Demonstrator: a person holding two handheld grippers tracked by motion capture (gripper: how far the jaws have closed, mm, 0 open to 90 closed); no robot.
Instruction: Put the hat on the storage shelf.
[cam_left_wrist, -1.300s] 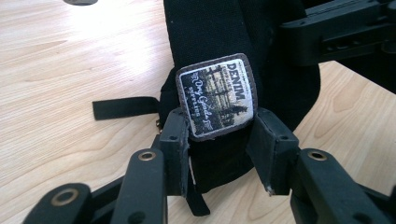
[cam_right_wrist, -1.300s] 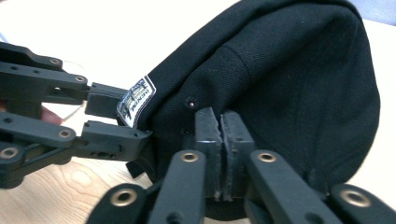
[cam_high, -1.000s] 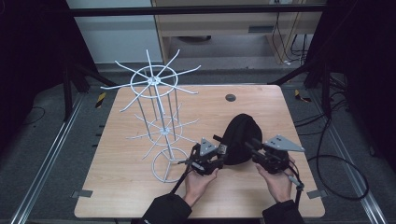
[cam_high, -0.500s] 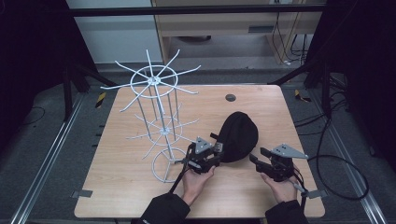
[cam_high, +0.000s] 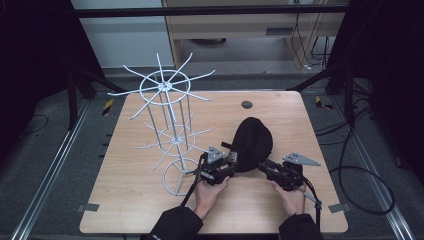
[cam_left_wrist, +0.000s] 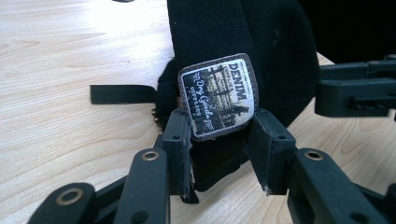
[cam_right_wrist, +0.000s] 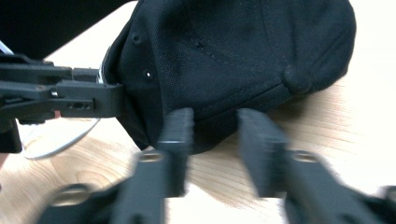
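Tabletop: cap (cam_high: 252, 142) is being held at its back by the left gripper (cam_high: 227, 165).
Left jaws are being clamped on the cap's strap; the right gripper (cam_high: 266, 167), jaws apart, is being kept just right of its rim.

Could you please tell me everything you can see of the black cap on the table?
The black cap is a fabric baseball cap with stitched panels, small eyelets and a button on top. It lies on the wooden table, right of the white wire rack. A woven patch reading DENIM sits at its back, and a thin black strap trails onto the wood. The left gripper is clamped on the cloth just below the patch. The right gripper is open at the cap's near edge, not gripping it.
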